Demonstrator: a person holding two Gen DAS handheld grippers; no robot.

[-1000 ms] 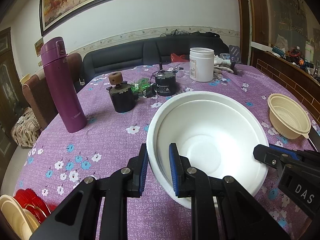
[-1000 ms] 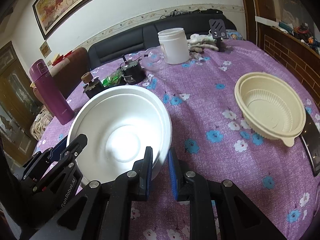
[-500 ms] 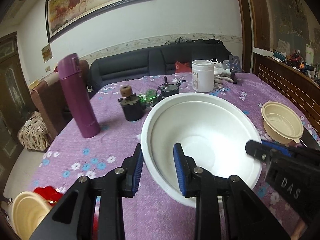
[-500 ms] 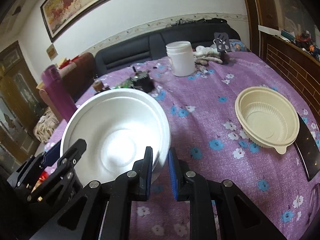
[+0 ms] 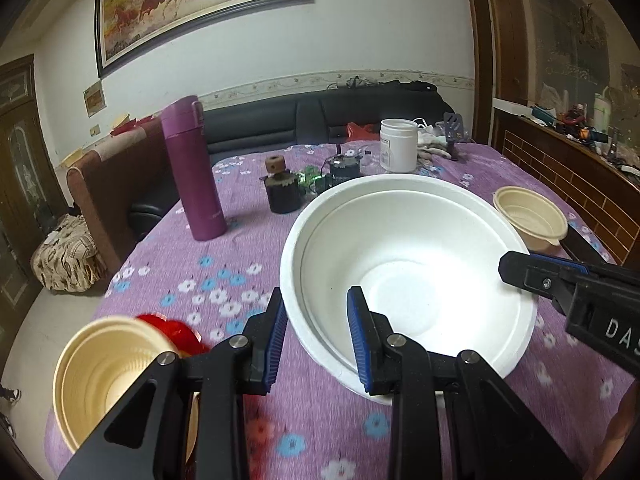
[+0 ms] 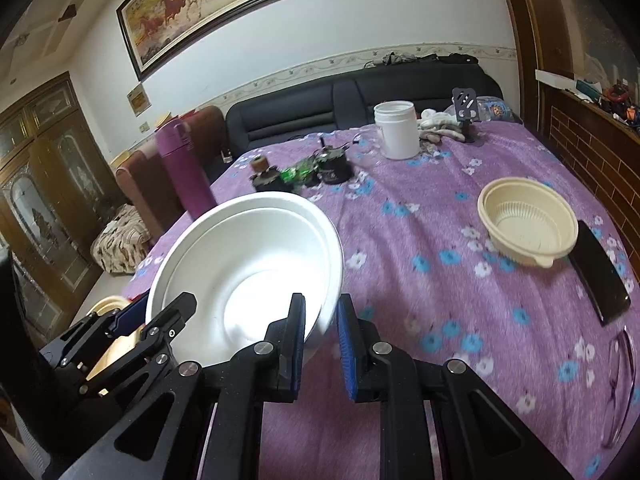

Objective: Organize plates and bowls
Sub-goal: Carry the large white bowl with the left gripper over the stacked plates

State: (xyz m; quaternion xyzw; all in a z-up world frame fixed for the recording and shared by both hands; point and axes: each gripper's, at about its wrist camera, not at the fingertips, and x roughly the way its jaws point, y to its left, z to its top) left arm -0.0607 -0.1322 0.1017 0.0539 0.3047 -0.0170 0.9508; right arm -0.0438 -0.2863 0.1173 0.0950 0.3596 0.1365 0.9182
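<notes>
A large white bowl [image 5: 408,264] is held above the purple flowered table between both grippers. My left gripper [image 5: 318,334] grips its near-left rim, one finger outside and one inside. My right gripper [image 6: 322,334] is shut on the opposite rim of the white bowl [image 6: 248,268]; the right gripper also shows in the left wrist view [image 5: 560,280]. A cream bowl [image 5: 100,376] stands over a red plate [image 5: 176,328] at the table's near-left corner. Another cream bowl [image 6: 528,220] sits at the right.
A purple flask [image 5: 194,168], a dark jar with a cork [image 5: 282,192], a small motor part [image 5: 344,168] and a white jar [image 5: 398,144] stand at the far side. A black phone [image 6: 598,276] lies by the right cream bowl. A black sofa is behind the table.
Both grippers have lifted the white bowl and carried it back toward the table's near-left corner. The cream bowl and red plate have come further into the left wrist view.
</notes>
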